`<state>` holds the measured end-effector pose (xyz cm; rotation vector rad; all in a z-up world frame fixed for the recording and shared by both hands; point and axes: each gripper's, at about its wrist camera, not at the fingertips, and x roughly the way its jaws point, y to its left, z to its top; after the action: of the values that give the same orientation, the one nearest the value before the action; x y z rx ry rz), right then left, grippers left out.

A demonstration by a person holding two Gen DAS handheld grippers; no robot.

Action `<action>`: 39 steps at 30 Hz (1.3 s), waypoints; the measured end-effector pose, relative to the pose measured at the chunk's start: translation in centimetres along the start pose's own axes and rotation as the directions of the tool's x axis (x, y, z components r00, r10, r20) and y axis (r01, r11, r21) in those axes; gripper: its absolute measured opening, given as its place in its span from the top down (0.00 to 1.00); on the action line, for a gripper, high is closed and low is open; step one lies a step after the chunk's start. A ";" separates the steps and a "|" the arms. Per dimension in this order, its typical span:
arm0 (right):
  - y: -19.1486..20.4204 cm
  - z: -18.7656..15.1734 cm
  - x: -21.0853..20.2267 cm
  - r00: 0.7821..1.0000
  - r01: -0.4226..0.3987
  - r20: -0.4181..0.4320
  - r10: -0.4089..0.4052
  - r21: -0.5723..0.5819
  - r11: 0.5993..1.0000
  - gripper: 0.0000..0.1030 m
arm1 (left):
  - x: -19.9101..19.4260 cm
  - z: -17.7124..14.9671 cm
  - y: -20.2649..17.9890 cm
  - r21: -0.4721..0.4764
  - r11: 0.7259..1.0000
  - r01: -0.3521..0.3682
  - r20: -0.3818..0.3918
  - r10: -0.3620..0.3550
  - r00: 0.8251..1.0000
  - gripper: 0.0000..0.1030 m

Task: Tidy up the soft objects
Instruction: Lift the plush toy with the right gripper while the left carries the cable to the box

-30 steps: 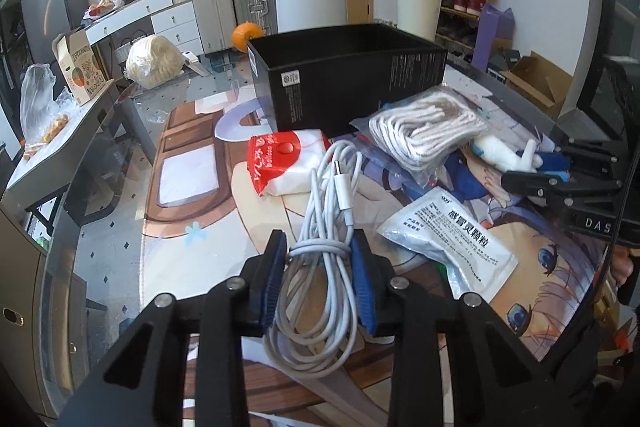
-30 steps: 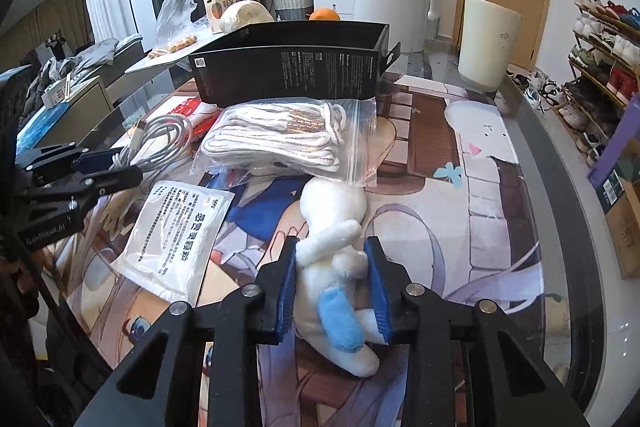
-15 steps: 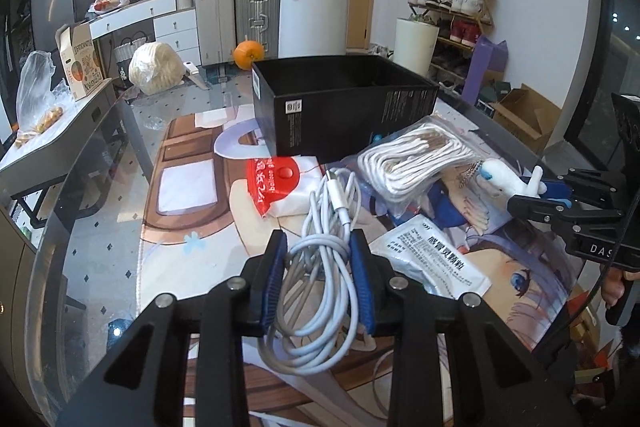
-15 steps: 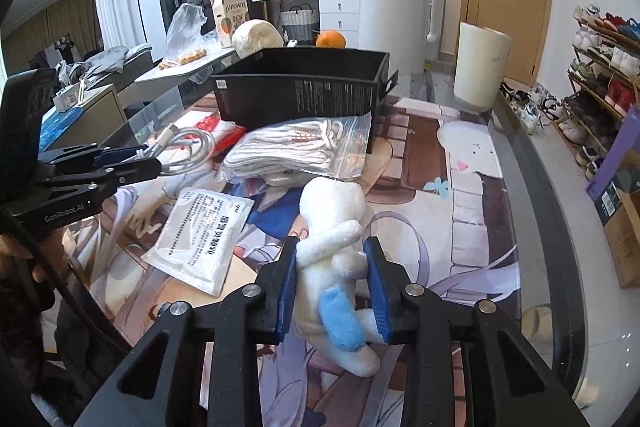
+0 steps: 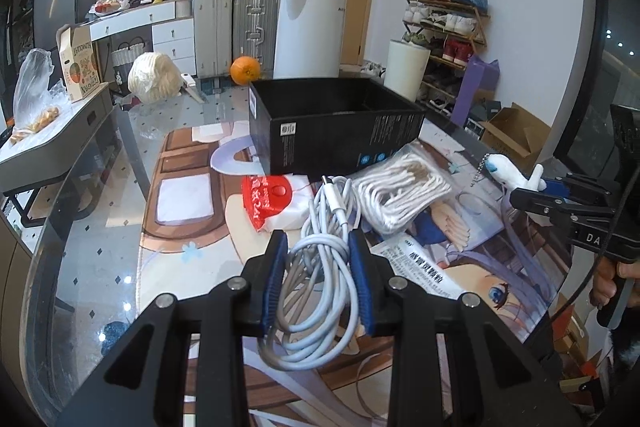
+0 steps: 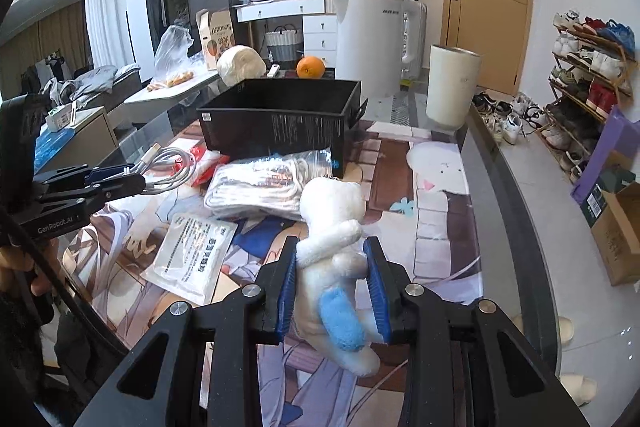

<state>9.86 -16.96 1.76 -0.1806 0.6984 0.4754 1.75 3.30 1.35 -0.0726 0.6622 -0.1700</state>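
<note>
My left gripper point(image 5: 318, 259) is shut on a coiled white cable point(image 5: 316, 279) and holds it above the table, short of the open black box point(image 5: 340, 131). My right gripper point(image 6: 332, 267) is shut on a white plush toy with a blue patch point(image 6: 332, 259), also held up in front of the black box point(image 6: 280, 123). The plush also shows in the left wrist view point(image 5: 508, 171); the cable also shows in the right wrist view point(image 6: 168, 167). On the table lie a bag of white cords point(image 5: 400, 191), a red-and-white tissue pack point(image 5: 276, 199) and a flat white sachet point(image 6: 192, 259).
The glass table carries a printed anime mat point(image 6: 440, 211). An orange point(image 5: 245, 69) and a pale round bundle point(image 5: 154, 77) sit beyond the box. A white bin point(image 6: 452, 91) and a shoe rack point(image 6: 592, 67) stand to the right of the table.
Both grippers have risen from the table with their loads, the cable and the plush, and the views now look more level toward the black box.
</note>
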 end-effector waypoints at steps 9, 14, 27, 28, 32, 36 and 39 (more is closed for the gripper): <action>0.8 1.5 -0.2 0.999 -0.027 0.044 0.028 -0.021 0.999 0.69 | -0.6 1.2 0.2 -0.028 1.000 0.006 0.046 -0.005 0.999 0.71; 1.1 2.8 0.4 0.997 -0.038 0.059 0.041 -0.040 0.998 0.69 | -0.5 2.4 0.2 -0.041 0.999 0.009 0.078 -0.006 0.997 0.71; 1.1 7.0 3.1 0.993 -0.085 0.073 0.090 -0.075 0.994 0.69 | 1.0 6.6 0.0 -0.037 0.999 0.005 0.125 -0.001 0.992 0.71; 1.1 7.4 3.4 0.993 -0.088 0.072 0.094 -0.081 0.993 0.69 | 1.2 6.9 -0.1 -0.034 0.999 0.006 0.125 -0.002 0.992 0.71; 1.2 8.7 4.5 0.993 -0.093 0.061 0.100 -0.109 0.990 0.69 | 2.1 7.9 -0.2 -0.019 1.000 -0.001 0.124 0.003 0.992 0.71; 1.0 10.2 5.7 0.993 -0.099 0.052 0.106 -0.130 0.987 0.69 | 3.3 8.8 -0.3 -0.006 1.000 0.000 0.119 0.001 0.993 0.71; 0.9 11.2 6.5 0.993 -0.104 0.041 0.111 -0.154 0.983 0.69 | 4.1 9.6 -0.1 -0.004 1.000 -0.002 0.116 0.002 0.993 0.71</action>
<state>20.20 -10.35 5.93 -0.2741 0.6261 0.6350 10.81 2.56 6.48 -0.0846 0.5463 -0.1611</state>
